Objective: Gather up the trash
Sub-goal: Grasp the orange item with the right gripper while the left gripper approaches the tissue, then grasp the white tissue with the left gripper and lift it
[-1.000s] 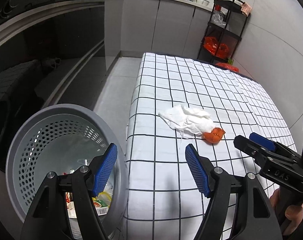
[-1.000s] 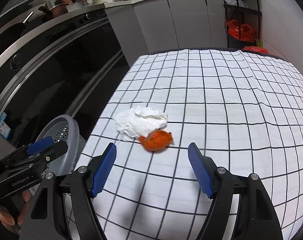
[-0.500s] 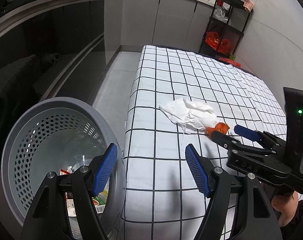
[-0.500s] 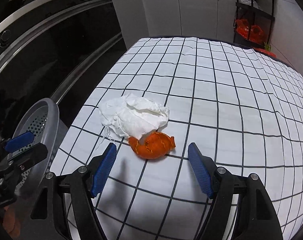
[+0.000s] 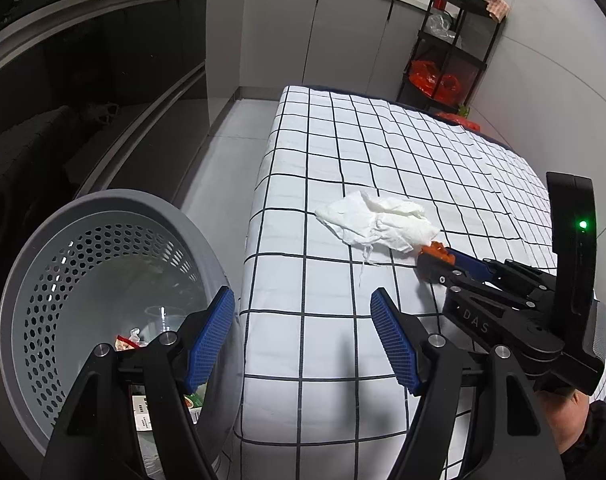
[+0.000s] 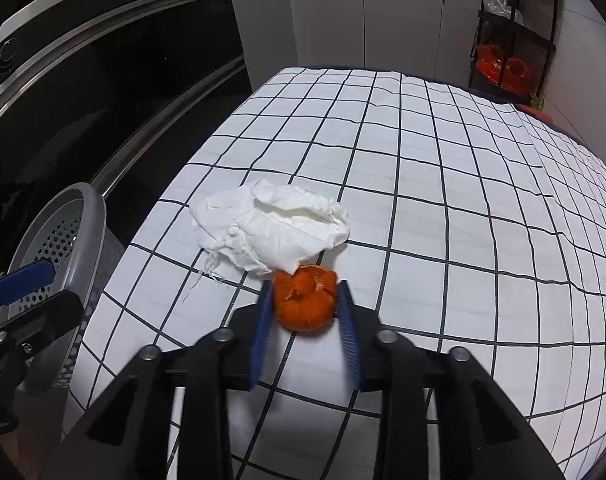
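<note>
An orange peel [image 6: 305,300] lies on the white checked tablecloth [image 6: 443,208], touching a crumpled white tissue [image 6: 271,228]. My right gripper [image 6: 305,304] is shut on the orange peel, its blue pads pressing both sides. In the left wrist view the right gripper [image 5: 439,258] reaches the peel [image 5: 437,247] beside the tissue [image 5: 377,226]. My left gripper [image 5: 303,336] is open and empty, over the table's near left edge. A grey perforated bin [image 5: 99,280] stands at the left with some trash inside; it also shows in the right wrist view [image 6: 63,232].
Dark glossy cabinets [image 5: 83,80] run along the left. A black shelf rack [image 5: 455,44] with red bags stands at the far right. Grey floor [image 5: 227,152] lies between cabinets and table.
My right gripper moved forward to the orange peel and closed on it. The left gripper stayed open and shifted slightly.
</note>
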Demonstrator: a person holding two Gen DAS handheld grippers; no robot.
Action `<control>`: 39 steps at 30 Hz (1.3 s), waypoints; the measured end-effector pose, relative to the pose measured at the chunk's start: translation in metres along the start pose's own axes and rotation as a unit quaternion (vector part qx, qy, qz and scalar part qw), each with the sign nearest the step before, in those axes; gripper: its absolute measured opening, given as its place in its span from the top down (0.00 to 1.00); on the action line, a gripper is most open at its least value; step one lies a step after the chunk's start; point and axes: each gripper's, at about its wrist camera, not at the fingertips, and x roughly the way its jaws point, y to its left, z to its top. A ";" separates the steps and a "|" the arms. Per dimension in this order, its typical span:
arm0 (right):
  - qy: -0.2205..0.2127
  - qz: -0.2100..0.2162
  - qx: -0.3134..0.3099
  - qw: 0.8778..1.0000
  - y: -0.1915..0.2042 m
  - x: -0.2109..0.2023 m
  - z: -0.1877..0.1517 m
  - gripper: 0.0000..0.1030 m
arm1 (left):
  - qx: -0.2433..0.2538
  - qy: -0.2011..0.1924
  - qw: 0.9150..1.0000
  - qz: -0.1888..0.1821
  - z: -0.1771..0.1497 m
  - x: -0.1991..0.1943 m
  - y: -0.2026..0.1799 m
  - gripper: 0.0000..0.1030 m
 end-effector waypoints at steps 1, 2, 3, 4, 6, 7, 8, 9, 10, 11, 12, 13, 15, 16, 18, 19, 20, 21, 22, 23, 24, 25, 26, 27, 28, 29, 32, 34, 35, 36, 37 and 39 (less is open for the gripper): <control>-0.001 0.002 0.003 1.000 -0.001 -0.001 0.000 0.78 | 0.001 0.000 1.000 -0.001 0.000 0.000 -0.001 0.33; -0.004 0.004 0.006 1.000 -0.003 -0.004 -0.002 0.79 | 0.001 -0.001 1.000 -0.001 0.001 0.000 -0.002 0.33; -0.006 0.004 0.009 1.000 -0.004 -0.006 -0.003 0.79 | 0.002 -0.001 1.000 -0.003 0.001 0.000 -0.003 0.31; -0.009 0.004 0.013 1.000 -0.006 -0.009 -0.004 0.79 | 0.002 -0.003 1.000 -0.005 0.002 0.000 -0.005 0.30; -0.017 0.002 0.023 1.000 -0.011 -0.015 -0.007 0.80 | 0.003 -0.005 1.000 -0.010 0.004 0.001 -0.010 0.27; -0.023 0.000 0.030 0.999 -0.016 -0.018 -0.007 0.80 | 0.004 -0.005 1.000 -0.013 0.005 0.002 -0.012 0.27; -0.028 -0.001 0.039 0.999 -0.021 -0.022 -0.008 0.80 | 0.006 -0.005 1.000 -0.014 0.006 0.003 -0.015 0.27; -0.032 -0.001 0.048 0.998 -0.026 -0.024 -0.008 0.80 | 0.009 -0.005 1.000 -0.015 0.008 0.005 -0.018 0.27; -0.036 0.000 0.057 0.998 -0.031 -0.027 -0.009 0.80 | 0.012 -0.005 1.000 -0.016 0.009 0.007 -0.022 0.27; -0.040 -0.001 0.064 0.997 -0.035 -0.029 -0.009 0.80 | 0.015 -0.006 1.000 -0.017 0.011 0.009 -0.025 0.27; -0.044 -0.002 0.071 0.997 -0.040 -0.032 -0.009 0.80 | 0.019 -0.006 1.000 -0.017 0.013 0.012 -0.030 0.27; -0.048 -0.002 0.077 0.996 -0.045 -0.034 -0.009 0.80 | 0.023 -0.008 1.000 -0.018 0.015 0.014 -0.035 0.27; -0.055 -0.001 0.089 0.994 -0.053 -0.039 -0.010 0.80 | 0.031 -0.009 0.999 -0.017 0.019 0.019 -0.043 0.27; -0.057 0.001 0.094 0.994 -0.056 -0.041 -0.010 0.80 | 0.034 -0.009 0.999 -0.017 0.022 0.023 -0.047 0.26; -0.061 0.005 0.105 0.993 -0.062 -0.045 -0.011 0.80 | 0.039 -0.007 0.999 -0.016 0.028 0.032 -0.055 0.25; -0.063 0.005 0.109 0.992 -0.065 -0.047 -0.012 0.80 | 0.041 -0.005 0.999 -0.016 0.030 0.036 -0.058 0.25; -0.065 0.005 0.111 0.992 -0.066 -0.048 -0.012 0.80 | 0.042 -0.004 0.999 -0.016 0.033 0.041 -0.061 0.25; -0.066 0.005 0.114 0.991 -0.069 -0.050 -0.013 0.80 | 0.044 -0.001 0.999 -0.016 0.036 0.047 -0.065 0.25; -0.066 0.006 0.116 0.991 -0.070 -0.051 -0.013 0.80 | 0.047 0.002 0.999 -0.016 0.037 0.052 -0.068 0.25; -0.066 0.007 0.118 0.991 -0.072 -0.052 -0.014 0.80 | 0.051 0.007 0.999 -0.015 0.039 0.059 -0.072 0.25; -0.065 0.009 0.120 0.991 -0.073 -0.052 -0.014 0.80 | 0.053 0.010 0.998 -0.015 0.040 0.063 -0.074 0.25; -0.065 0.010 0.120 0.991 -0.074 -0.053 -0.015 0.80 | 0.054 0.014 0.998 -0.015 0.041 0.069 -0.076 0.25; -0.065 0.012 0.121 0.991 -0.074 -0.053 -0.015 0.80 | 0.055 0.019 0.998 -0.015 0.041 0.074 -0.078 0.25; -0.065 0.013 0.121 0.991 -0.073 -0.053 -0.016 0.80 | 0.054 0.023 0.998 -0.014 0.041 0.079 -0.079 0.25; -0.064 0.014 0.120 0.991 -0.073 -0.053 -0.016 0.80 | 0.053 0.027 0.998 -0.012 0.042 0.085 -0.080 0.25; -0.064 0.016 0.120 0.991 -0.072 -0.053 -0.016 0.80 | 0.053 0.029 0.998 -0.010 0.042 0.088 -0.081 0.25; -0.065 0.018 0.119 0.991 -0.072 -0.053 -0.017 0.80 | 0.054 0.033 0.998 -0.004 0.043 0.096 -0.081 0.27; -0.066 0.019 0.121 0.990 -0.073 -0.054 -0.017 0.80 | 0.054 0.031 0.998 -0.003 0.043 0.097 -0.082 0.34; -0.068 0.019 0.122 0.990 -0.073 -0.054 -0.017 0.80 | 0.054 0.033 0.998 -0.004 0.043 0.099 -0.082 0.40; -0.068 0.020 0.123 0.990 -0.074 -0.054 -0.017 0.80 | 0.055 0.034 0.998 -0.004 0.042 0.099 -0.082 0.45; -0.067 0.021 0.123 0.990 -0.074 -0.054 -0.018 0.80 | 0.057 0.034 0.998 -0.001 0.042 0.100 -0.083 0.47; -0.067 0.020 0.124 0.990 -0.075 -0.054 -0.018 0.80 | 0.061 0.031 0.998 0.002 0.042 0.098 -0.083 0.58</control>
